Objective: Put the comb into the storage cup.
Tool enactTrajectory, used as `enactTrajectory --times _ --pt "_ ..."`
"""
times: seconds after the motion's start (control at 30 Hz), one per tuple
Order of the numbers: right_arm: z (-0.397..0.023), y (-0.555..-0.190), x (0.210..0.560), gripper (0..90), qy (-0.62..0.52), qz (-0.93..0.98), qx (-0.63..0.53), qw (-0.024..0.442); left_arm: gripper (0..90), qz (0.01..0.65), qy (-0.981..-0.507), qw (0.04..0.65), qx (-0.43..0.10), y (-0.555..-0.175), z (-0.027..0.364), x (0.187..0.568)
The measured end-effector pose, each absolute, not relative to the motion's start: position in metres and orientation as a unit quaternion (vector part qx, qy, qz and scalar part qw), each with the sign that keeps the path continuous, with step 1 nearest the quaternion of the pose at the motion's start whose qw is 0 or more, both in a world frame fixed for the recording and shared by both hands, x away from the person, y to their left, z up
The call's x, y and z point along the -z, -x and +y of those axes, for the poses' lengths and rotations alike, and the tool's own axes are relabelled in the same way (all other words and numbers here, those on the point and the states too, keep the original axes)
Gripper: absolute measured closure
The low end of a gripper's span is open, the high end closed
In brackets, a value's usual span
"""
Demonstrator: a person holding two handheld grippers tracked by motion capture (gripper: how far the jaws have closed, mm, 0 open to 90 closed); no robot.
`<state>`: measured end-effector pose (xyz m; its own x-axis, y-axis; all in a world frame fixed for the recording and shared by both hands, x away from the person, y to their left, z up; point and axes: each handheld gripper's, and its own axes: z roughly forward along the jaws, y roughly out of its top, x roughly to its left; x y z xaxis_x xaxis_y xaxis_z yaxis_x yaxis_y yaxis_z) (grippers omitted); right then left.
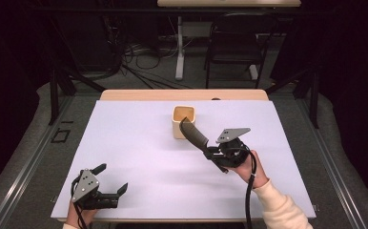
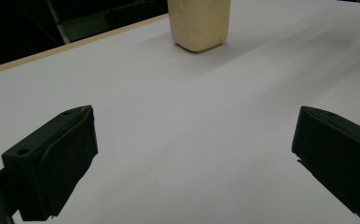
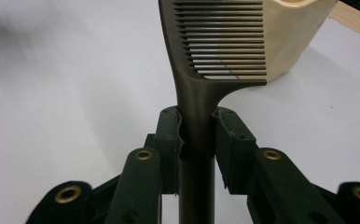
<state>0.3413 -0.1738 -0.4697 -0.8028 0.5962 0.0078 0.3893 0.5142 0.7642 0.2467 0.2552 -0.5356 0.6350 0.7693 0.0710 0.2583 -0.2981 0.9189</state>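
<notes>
A dark comb [image 3: 215, 42] is held by its handle, with my right gripper [image 3: 197, 128] shut on it. In the high view the comb [image 1: 194, 134] slants up and left from the right gripper [image 1: 209, 151], its far end over the rim of a cream square cup [image 1: 183, 121]. In the right gripper view the teeth stand in front of the cup [image 3: 294, 32]. My left gripper [image 1: 111, 179] rests near the table's front left edge, jaws wide open with nothing between them. In the left gripper view the gripper [image 2: 194, 154] looks across the white sheet to the cup [image 2: 199, 23].
A white sheet [image 1: 139, 143] covers the wooden table [image 1: 125, 95]. A folding chair [image 1: 234, 43], a table leg and cables stand on the floor beyond the far edge. A cable [image 1: 249, 195] trails from the right gripper along the sleeve.
</notes>
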Motion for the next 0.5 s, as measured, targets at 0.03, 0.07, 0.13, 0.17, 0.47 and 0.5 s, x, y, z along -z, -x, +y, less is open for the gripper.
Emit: enactTrajectory --times 0.03,0.07,0.13,0.17,0.47,0.5 --pt "-0.1762 -0.3415 0.4695 72.1 -0.287 0.859 -0.403 0.13 0.1 0.337 -0.762 0.487 -0.262 -0.247 0.2546 0.5357" --pt "-0.1762 -0.3415 0.4695 72.1 -0.287 0.859 -0.403 0.13 0.1 0.337 -0.762 0.487 -0.262 -0.2472 0.2543 0.5357" --pt "-0.178 -0.3414 0.4695 72.1 -0.291 0.857 -0.403 0.134 0.1 0.336 -0.762 0.487 -0.262 -0.2476 0.2535 0.5357" --pt "-0.1798 -0.3416 0.4689 72.1 -0.29 0.857 -0.404 0.137 0.1 0.333 -0.763 0.487 -0.263 -0.2479 0.2534 0.5353" --pt "-0.1851 -0.3464 0.4663 72.1 -0.295 0.847 -0.414 0.154 0.1 0.334 -0.764 0.486 -0.262 -0.2482 0.2534 0.5359" --pt "-0.1862 -0.3479 0.4659 72.1 -0.292 0.847 -0.415 0.159 0.1 0.332 -0.764 0.487 -0.262 -0.248 0.2535 0.5357"
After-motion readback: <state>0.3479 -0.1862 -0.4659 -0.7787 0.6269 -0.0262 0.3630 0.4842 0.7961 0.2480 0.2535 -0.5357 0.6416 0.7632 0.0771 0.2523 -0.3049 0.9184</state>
